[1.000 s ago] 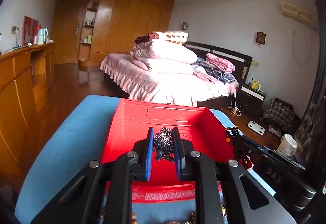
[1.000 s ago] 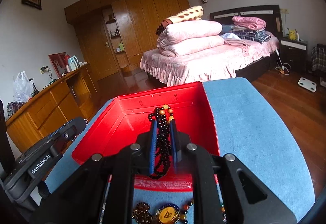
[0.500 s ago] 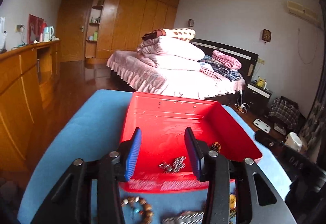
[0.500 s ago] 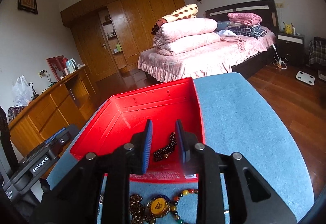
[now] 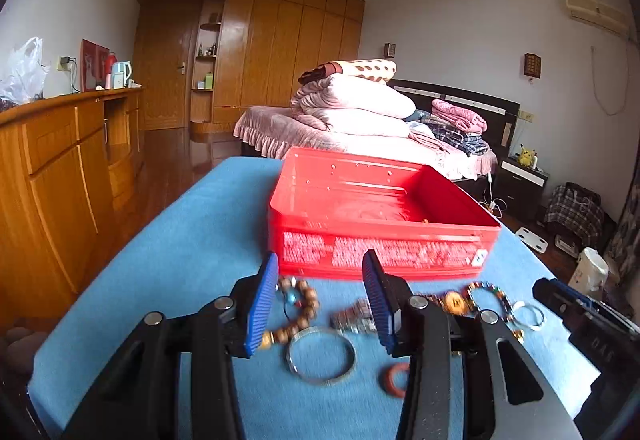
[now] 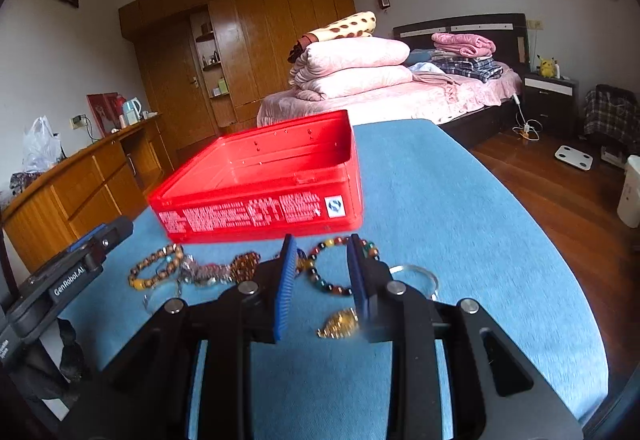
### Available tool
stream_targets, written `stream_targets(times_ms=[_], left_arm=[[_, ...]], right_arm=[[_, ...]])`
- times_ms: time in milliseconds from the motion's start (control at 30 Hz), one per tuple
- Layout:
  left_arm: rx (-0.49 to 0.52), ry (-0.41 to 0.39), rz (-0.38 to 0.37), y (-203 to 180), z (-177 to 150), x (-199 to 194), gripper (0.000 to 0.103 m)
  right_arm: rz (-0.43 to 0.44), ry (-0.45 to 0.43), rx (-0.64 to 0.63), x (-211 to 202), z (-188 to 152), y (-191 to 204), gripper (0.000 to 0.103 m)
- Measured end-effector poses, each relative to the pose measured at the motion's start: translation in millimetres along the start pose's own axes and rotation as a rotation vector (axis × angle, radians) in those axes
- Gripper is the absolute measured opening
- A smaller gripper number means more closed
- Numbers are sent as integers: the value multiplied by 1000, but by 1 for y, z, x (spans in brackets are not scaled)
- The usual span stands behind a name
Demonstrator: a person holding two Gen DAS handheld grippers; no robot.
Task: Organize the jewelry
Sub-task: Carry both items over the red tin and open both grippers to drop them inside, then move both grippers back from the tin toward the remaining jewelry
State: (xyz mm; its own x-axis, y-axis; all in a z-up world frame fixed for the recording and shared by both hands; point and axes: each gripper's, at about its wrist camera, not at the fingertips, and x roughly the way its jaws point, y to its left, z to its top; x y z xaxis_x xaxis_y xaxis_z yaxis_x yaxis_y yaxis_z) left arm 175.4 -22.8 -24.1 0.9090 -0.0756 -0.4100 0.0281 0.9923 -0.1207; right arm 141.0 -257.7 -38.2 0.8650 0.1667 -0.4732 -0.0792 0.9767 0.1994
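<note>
A red open box (image 5: 380, 232) stands on the blue cloth (image 5: 180, 240). Loose jewelry lies in front of it: a wooden bead bracelet (image 5: 300, 304), a silver bangle (image 5: 320, 354), a silver chain pile (image 5: 354, 318) and a red ring (image 5: 394, 380). My left gripper (image 5: 320, 272) hovers open over these, holding nothing. In the right wrist view the red box (image 6: 260, 192) is ahead. My right gripper (image 6: 322, 252) has its jaws opening, with nothing pressed between the pads. A multicoloured bead bracelet (image 6: 332, 268) and a gold piece (image 6: 340, 322) lie on the cloth under them.
A silver ring (image 6: 416, 276) lies to the right of the right gripper. The cloth-covered table drops off to a wooden floor (image 6: 560, 192) on the right and a wooden sideboard (image 5: 60, 168) on the left. A bed (image 5: 360, 136) stands behind the box.
Both grippers opened and dropped their pieces into the red box, a silver chain from the left and dark beads from the right. Both then drew back and down over the loose jewelry.
</note>
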Motion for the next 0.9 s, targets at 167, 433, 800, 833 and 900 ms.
stream_targets(times_ms=[167, 433, 800, 833, 900], left_arm=[[50, -17, 8, -17, -28, -15, 44], [82, -6, 2, -32, -52, -15, 44], [58, -28, 35, -24, -57, -13, 43], [55, -29, 37, -24, -57, -13, 43], [44, -27, 33, -22, -58, -12, 43]], right_arm=[[-33, 37, -13, -5, -31, -8, 27], [-24, 90, 11, 8, -39, -7, 28], [-118, 74, -28, 28, -37, 6, 35], [-132, 72, -40, 29, -37, 7, 34], [-158, 68, -65, 31, -38, 11, 32]])
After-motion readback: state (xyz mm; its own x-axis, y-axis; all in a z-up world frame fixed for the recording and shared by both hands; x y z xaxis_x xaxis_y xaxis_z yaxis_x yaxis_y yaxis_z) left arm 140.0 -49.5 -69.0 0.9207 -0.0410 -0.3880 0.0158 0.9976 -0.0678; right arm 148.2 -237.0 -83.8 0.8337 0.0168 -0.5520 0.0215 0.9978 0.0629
